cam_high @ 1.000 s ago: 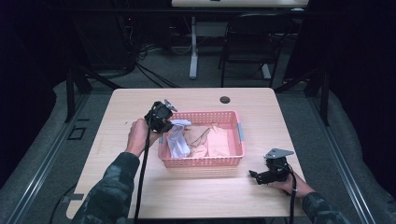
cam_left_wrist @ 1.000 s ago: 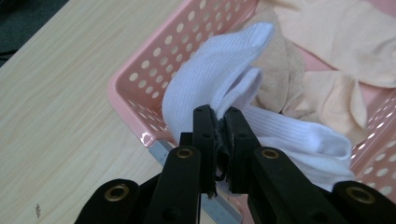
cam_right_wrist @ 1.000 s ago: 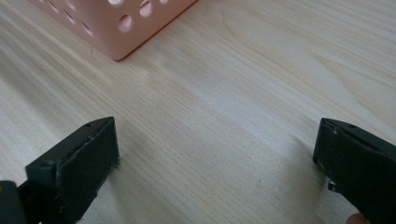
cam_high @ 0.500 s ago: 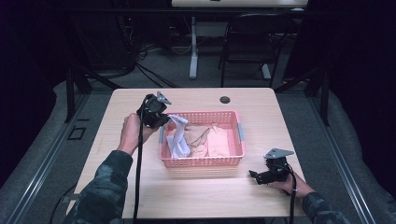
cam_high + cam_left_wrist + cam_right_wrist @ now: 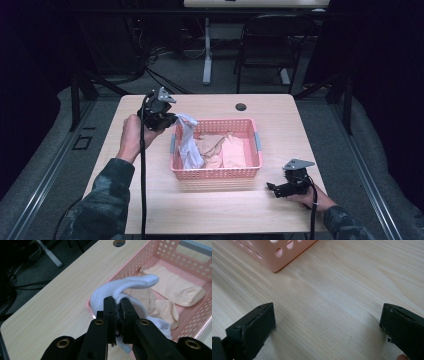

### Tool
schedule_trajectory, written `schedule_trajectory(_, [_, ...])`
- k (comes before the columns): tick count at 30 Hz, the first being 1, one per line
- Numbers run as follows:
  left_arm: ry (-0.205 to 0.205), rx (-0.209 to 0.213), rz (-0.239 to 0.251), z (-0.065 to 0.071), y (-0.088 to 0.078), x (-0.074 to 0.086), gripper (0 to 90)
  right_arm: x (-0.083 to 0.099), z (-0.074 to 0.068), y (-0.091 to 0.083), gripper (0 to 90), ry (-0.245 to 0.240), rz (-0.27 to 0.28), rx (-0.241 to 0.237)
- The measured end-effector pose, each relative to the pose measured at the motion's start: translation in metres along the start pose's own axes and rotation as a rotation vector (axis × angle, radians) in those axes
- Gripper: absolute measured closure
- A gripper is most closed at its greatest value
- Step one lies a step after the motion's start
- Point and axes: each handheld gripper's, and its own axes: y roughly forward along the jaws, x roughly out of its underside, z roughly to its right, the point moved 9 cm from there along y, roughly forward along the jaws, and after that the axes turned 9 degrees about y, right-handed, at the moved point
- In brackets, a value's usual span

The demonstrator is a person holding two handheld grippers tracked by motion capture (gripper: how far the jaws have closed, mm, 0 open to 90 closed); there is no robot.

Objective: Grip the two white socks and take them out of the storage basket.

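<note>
The left gripper (image 5: 117, 305) is clamped on a white sock (image 5: 187, 142), pinching a fold of it so the rest hangs free over the left rim of the pink basket (image 5: 216, 173); it looks like a lift-out, with the lower end trailing inside among the beige socks (image 5: 226, 150). The left hand is raised above the table (image 5: 280, 215), wrist cocked towards the basket. The right gripper (image 5: 278, 189) rests low at the near right, jaws spread wide, gripping nothing, seemingly waiting its turn
</note>
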Motion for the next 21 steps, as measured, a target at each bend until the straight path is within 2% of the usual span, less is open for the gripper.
schedule_trajectory(11, [-0.011, -0.040, 0.019, -0.015, -0.029, 0.004, 85.4, 0.000, 0.000, 0.000, 0.0, 0.001, 0.001, -0.001])
schedule_trajectory(21, [-0.050, -0.086, 0.008, -0.036, -0.056, 0.022, 85.4, 0.000, 0.000, 0.000, 0.0, 0.000, 0.001, 0.001])
